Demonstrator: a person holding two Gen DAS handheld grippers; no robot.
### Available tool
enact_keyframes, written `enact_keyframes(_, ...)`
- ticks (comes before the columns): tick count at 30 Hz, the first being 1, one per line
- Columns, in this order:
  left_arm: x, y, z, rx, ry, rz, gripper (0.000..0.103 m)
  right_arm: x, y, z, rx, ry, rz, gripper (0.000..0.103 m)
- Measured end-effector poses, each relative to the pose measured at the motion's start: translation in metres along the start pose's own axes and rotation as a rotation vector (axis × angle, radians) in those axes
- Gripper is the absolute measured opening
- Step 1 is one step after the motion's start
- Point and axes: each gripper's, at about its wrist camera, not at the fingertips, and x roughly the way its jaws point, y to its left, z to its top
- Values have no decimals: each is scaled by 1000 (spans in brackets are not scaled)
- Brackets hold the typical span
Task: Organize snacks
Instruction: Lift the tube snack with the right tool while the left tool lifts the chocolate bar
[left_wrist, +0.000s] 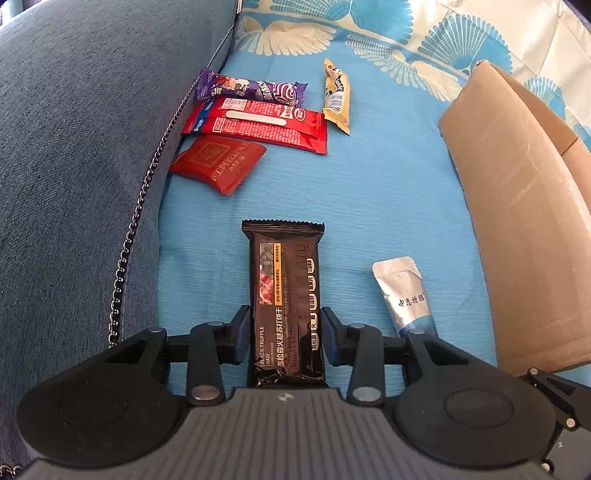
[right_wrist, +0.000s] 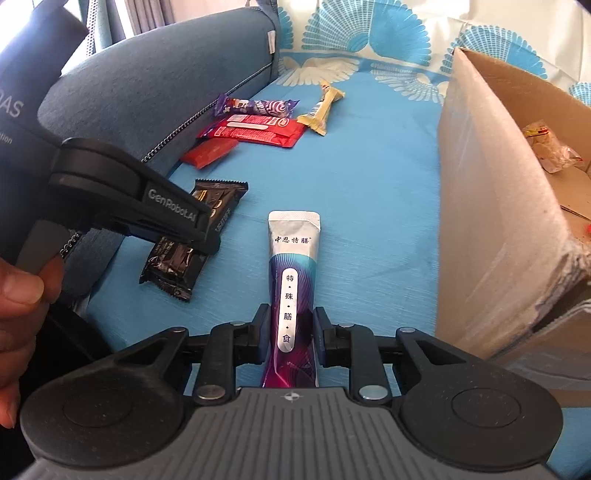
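My left gripper (left_wrist: 286, 332) is shut on a black cracker pack (left_wrist: 286, 291), its pads pressed on both long sides; the pack also shows in the right wrist view (right_wrist: 177, 258) under the left gripper (right_wrist: 199, 236). My right gripper (right_wrist: 290, 328) is shut on a silver and purple sachet (right_wrist: 293, 273), which also shows in the left wrist view (left_wrist: 404, 295). Both lie low on the blue cloth (left_wrist: 369, 184). Farther off lie a purple bar (left_wrist: 251, 90), a long red pack (left_wrist: 258, 123), a square red packet (left_wrist: 219, 162) and a yellow bar (left_wrist: 336, 98).
An open cardboard box (right_wrist: 491, 206) stands to the right, with some wrappers (right_wrist: 550, 147) inside. A blue-grey sofa cushion (left_wrist: 74, 147) with a metal chain (left_wrist: 147, 184) runs along the left. A person's hand (right_wrist: 18, 295) holds the left gripper.
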Motion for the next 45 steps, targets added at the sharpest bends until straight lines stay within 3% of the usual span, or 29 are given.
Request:
enact_keyframes(33, -1, -6, 4, 36, 5, 8, 43, 4, 4, -1, -14, 18, -19, 24)
enact_keyframes(39, -15, -4, 2, 21, -59, -19, 43, -7, 5, 2, -15, -50, -19, 23)
enact_keyframes(45, -40, -4, -2, 2, -201, -64, 43, -24, 3, 11, 6, -119, -16, 23)
